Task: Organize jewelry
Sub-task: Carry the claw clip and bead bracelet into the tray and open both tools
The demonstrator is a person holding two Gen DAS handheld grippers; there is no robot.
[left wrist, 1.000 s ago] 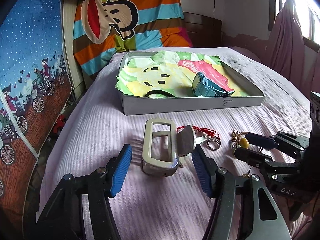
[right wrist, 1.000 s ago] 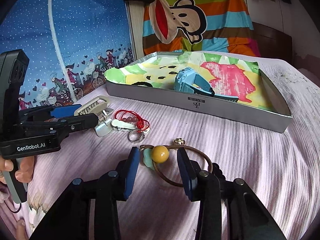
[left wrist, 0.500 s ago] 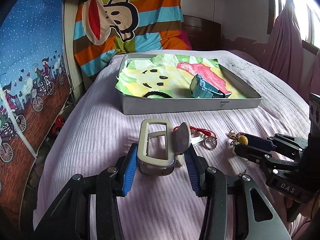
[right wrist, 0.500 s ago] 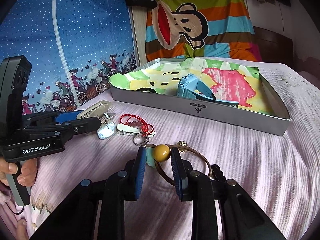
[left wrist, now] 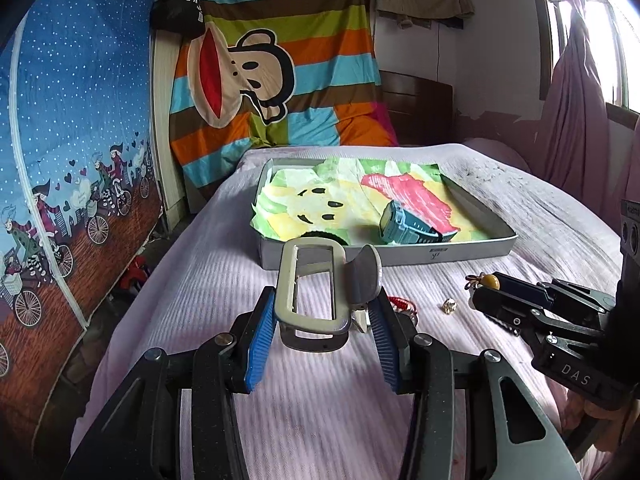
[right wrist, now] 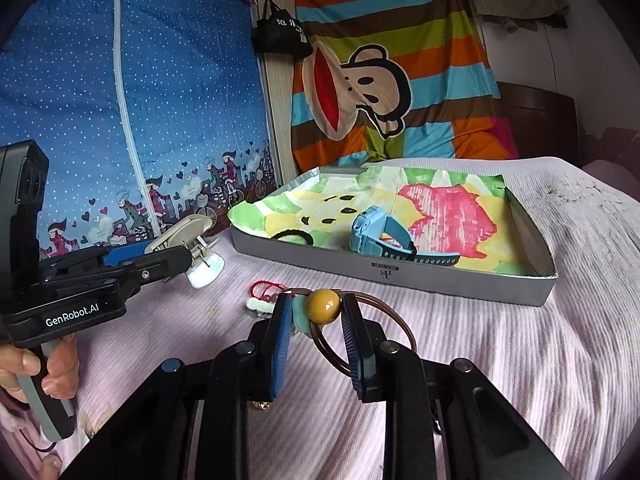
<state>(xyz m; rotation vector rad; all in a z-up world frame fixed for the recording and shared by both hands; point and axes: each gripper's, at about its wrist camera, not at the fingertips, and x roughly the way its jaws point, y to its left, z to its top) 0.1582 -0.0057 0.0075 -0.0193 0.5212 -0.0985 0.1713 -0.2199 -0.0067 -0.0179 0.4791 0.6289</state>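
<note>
Now both claws are carrying something. The left claw (left wrist: 326,322) is clenching a pale hair clip (left wrist: 312,292), its blue pads pressing the clip's sides, and the clip's long axis is pointing straight ahead toward the tray (left wrist: 472,249). The right claw (right wrist: 316,320) is gripping a beaded hoop bracelet (right wrist: 362,330) by its yellow bead (right wrist: 324,306) and the teal one beside it, with the brown loop hanging off to the right of the pads. Both pieces are looking lifted clear of the bed (right wrist: 500,360).

The tray is lying directly beyond both claws, a blue watch (right wrist: 378,236) and a black hair tie (right wrist: 290,235) already sitting on its painted paper lining. I'd judge the left claw nearer the tray's left half and the right claw nearer its middle, so each would be going forward over the near wall. A red cord piece (right wrist: 262,294) and a small gold bit (left wrist: 450,305) are lying on the bed between them, not yet collected.
</note>
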